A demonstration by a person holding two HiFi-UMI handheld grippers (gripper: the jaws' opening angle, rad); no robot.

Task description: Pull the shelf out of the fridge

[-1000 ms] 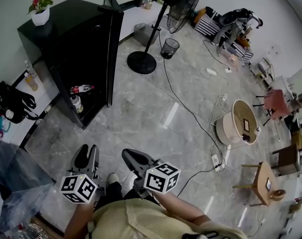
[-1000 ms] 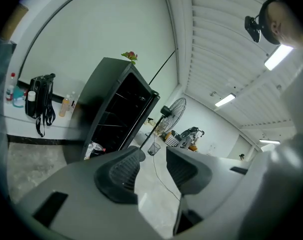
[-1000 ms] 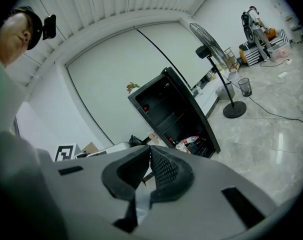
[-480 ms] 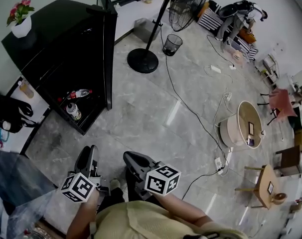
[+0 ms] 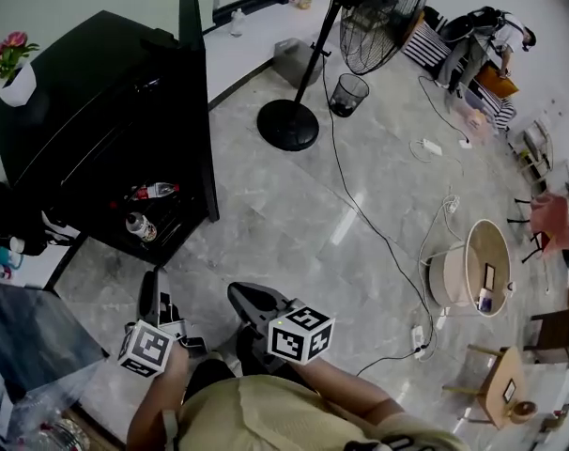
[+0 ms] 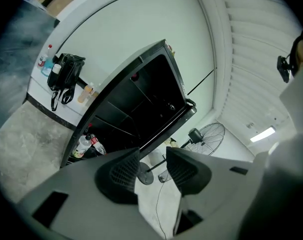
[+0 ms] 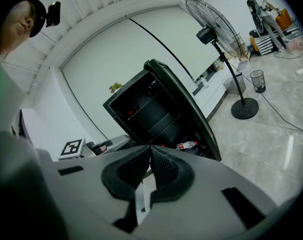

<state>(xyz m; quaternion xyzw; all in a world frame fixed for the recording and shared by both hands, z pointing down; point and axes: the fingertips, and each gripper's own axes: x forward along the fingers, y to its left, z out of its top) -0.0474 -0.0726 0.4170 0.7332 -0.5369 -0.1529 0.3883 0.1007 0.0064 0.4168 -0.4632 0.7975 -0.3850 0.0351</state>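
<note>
Approach stage: the shelf (image 7: 161, 122) sits inside the open fridge (image 5: 87, 87), well apart from both grippers. The left gripper (image 6: 151, 165) is spread and empty. The right gripper (image 7: 150, 154) is pressed together and, in my judgement, must open before taking the shelf's front edge.

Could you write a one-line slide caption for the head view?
A person, left gripper and right gripper held low, faces the open black fridge, with bottles on its bottom level.

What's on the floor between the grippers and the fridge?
Nothing: just bare floor up to the open fridge, as the head view shows.
</note>
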